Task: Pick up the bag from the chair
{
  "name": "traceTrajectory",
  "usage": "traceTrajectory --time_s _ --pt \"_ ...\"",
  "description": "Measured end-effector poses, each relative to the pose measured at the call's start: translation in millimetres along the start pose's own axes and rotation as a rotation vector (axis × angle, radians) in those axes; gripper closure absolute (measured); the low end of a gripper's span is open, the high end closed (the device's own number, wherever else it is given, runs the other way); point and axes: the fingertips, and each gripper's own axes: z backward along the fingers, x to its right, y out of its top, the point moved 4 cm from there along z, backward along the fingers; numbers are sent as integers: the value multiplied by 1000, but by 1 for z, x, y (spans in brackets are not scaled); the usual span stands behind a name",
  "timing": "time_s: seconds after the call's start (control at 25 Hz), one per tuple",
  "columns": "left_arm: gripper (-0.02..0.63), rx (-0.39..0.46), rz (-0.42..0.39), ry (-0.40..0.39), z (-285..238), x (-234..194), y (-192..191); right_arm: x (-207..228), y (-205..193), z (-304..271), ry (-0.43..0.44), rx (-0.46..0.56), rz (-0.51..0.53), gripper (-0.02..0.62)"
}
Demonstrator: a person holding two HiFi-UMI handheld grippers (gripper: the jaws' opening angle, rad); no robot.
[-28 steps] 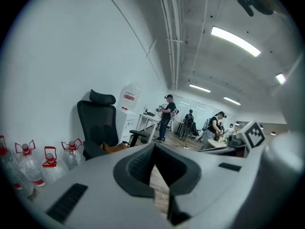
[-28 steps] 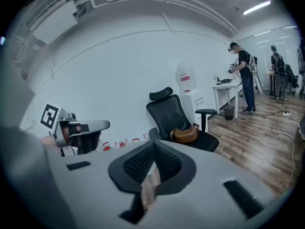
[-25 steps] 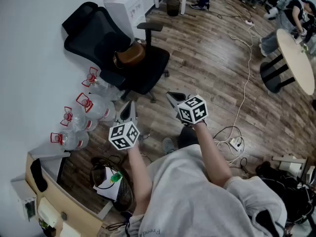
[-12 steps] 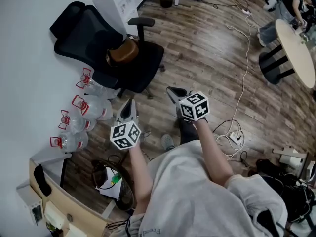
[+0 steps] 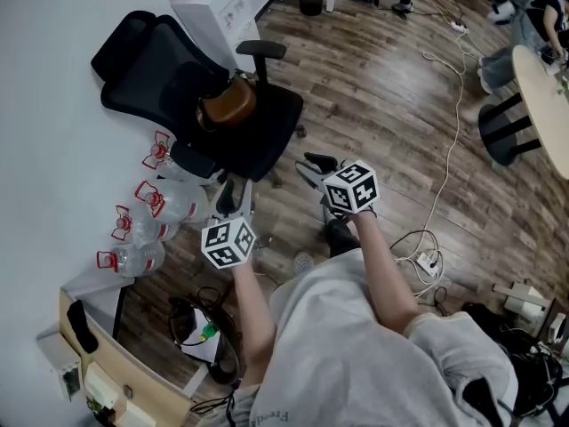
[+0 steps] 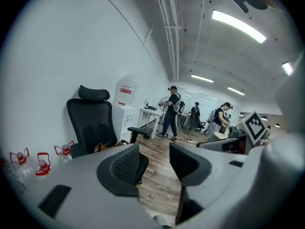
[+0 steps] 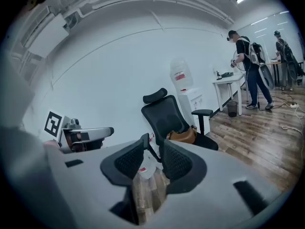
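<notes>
A brown bag [image 5: 229,105] sits on the seat of a black office chair [image 5: 258,136] at the upper left of the head view. My left gripper [image 5: 233,194] is held in the air short of the chair's front edge, open and empty. My right gripper [image 5: 311,165] hovers to the right of the seat, its jaws a narrow gap apart with nothing between them. In the left gripper view the bag [image 6: 106,147] peeks over the left jaw, in front of the chair [image 6: 90,123]. From the right gripper view the bag [image 7: 183,136] rests on the chair [image 7: 167,113] beyond the jaws.
Several water bottles with red handles [image 5: 147,205] stand on the floor left of the chair. A white water dispenser [image 5: 218,3] stands behind it. A white cable [image 5: 444,149] and power strip [image 5: 425,259] lie on the wood floor at right. People stand further back.
The head view shifted a little. The right gripper edged slightly forward toward the chair. Both grippers stay empty and the bag has not moved.
</notes>
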Motion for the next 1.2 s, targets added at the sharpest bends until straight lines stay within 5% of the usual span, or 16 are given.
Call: traceTrajectory --time_s 0.24,1.2 --pt "370 -1 11 30 -46 4 20 48 25 -16 36 -31 3 407" --pt "348 74 59 185 -139 30 54 169 88 -29 149 -79 96 388"
